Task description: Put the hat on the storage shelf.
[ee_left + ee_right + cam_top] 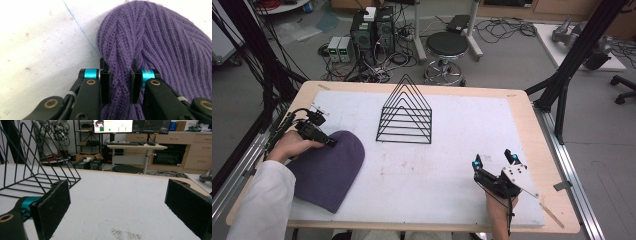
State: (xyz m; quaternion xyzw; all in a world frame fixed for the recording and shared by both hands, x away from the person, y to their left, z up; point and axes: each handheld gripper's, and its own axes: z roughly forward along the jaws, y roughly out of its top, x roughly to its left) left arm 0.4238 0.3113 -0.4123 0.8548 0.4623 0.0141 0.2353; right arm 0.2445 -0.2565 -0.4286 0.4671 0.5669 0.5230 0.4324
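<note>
Pinching a fold of the purple knit beanie [160, 45], the left gripper [120, 85] clamps it, while the right gripper [495, 161] rests wide open near the black wire rack [404, 115].

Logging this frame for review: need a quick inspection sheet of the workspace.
Surface: white foam board on a wooden table, scuffed.
Job's things: purple ribbed knit beanie lying flat at the left edge.
Clutter: black wire triangular rack, upright, mid-table.
Grippers: left gripper jaws pinch a fold of the beanie; right gripper jaws wide open, nothing between.
Cables: gripper lead; floor tangle.
Surroundings: round stool, computer towers.
</note>
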